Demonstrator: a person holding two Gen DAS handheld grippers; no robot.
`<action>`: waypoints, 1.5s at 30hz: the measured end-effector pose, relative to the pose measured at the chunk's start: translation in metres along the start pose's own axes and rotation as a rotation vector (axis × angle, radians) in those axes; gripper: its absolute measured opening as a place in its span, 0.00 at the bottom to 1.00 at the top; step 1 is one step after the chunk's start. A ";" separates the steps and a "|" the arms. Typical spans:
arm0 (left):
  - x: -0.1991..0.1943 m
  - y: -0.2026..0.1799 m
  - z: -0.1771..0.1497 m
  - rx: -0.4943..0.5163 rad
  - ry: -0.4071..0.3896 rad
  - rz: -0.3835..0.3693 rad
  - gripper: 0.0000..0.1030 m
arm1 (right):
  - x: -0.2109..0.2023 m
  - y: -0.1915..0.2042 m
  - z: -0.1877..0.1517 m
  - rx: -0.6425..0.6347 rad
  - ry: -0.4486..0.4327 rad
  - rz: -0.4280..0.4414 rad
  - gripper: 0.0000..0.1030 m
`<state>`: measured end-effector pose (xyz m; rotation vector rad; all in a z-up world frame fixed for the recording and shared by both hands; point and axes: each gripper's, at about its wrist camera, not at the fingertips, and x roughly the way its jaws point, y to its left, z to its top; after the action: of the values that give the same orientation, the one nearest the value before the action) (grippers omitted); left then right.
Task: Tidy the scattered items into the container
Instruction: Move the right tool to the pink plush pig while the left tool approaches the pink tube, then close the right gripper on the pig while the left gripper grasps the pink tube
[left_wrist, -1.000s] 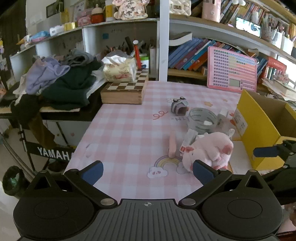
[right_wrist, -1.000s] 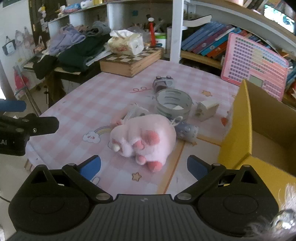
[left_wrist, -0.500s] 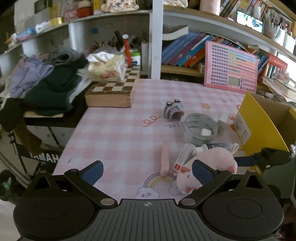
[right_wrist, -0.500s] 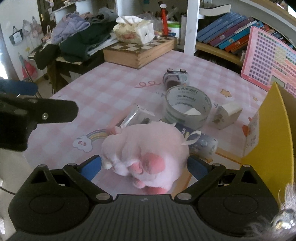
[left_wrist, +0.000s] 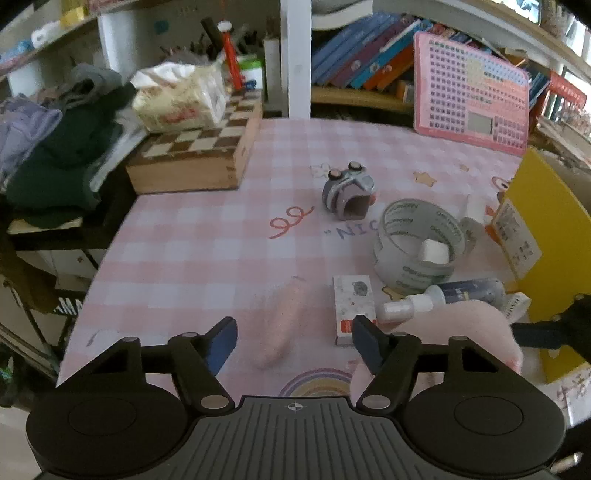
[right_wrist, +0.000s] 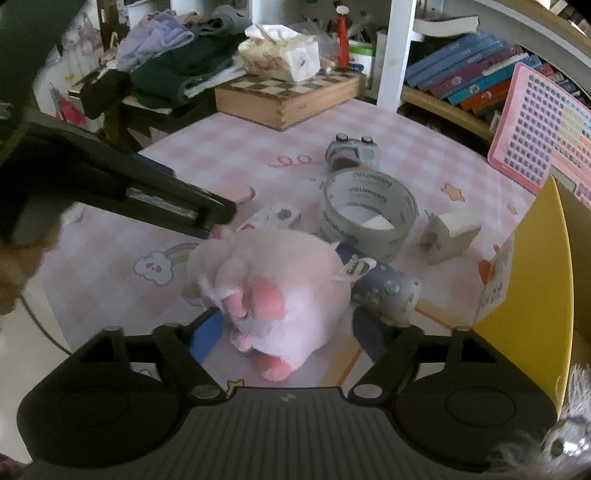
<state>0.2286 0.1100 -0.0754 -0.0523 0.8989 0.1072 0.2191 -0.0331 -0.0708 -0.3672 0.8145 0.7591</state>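
Note:
A pink plush pig (right_wrist: 273, 288) lies on the pink checked tablecloth, between the open fingers of my right gripper (right_wrist: 286, 338), which closely flank it. It also shows in the left wrist view (left_wrist: 461, 332). My left gripper (left_wrist: 293, 341) is open over a pink stick (left_wrist: 284, 325) and empty. Beside them lie a small white box (left_wrist: 351, 306), a dark spray bottle (left_wrist: 465, 293), a tape roll (left_wrist: 417, 240), a grey toy car (left_wrist: 347, 190) and a white cube (right_wrist: 448, 234). The yellow box (right_wrist: 528, 291) stands at the right.
A wooden chess box (left_wrist: 199, 155) with a tissue pack (left_wrist: 177, 99) stands at the back left. A pink keyboard toy (left_wrist: 469, 88) leans on the bookshelf. Clothes (left_wrist: 55, 147) are piled on a side table to the left. The table edge is close below the grippers.
Both grippers have moved forward and lower. My right gripper has come around the plush pig; the left has moved over the pink stick. The left gripper now looms in the right wrist view.

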 end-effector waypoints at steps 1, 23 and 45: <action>0.003 0.001 0.001 0.004 0.005 0.002 0.60 | 0.000 0.000 0.001 -0.004 -0.005 0.004 0.81; 0.038 0.028 0.009 -0.005 0.070 0.017 0.22 | 0.022 0.004 0.012 -0.052 0.002 0.078 0.68; -0.071 0.054 -0.016 -0.244 -0.092 -0.228 0.22 | -0.056 0.012 0.001 0.064 -0.090 -0.016 0.55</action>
<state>0.1666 0.1568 -0.0296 -0.3737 0.7791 0.0060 0.1852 -0.0503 -0.0272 -0.2806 0.7488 0.7282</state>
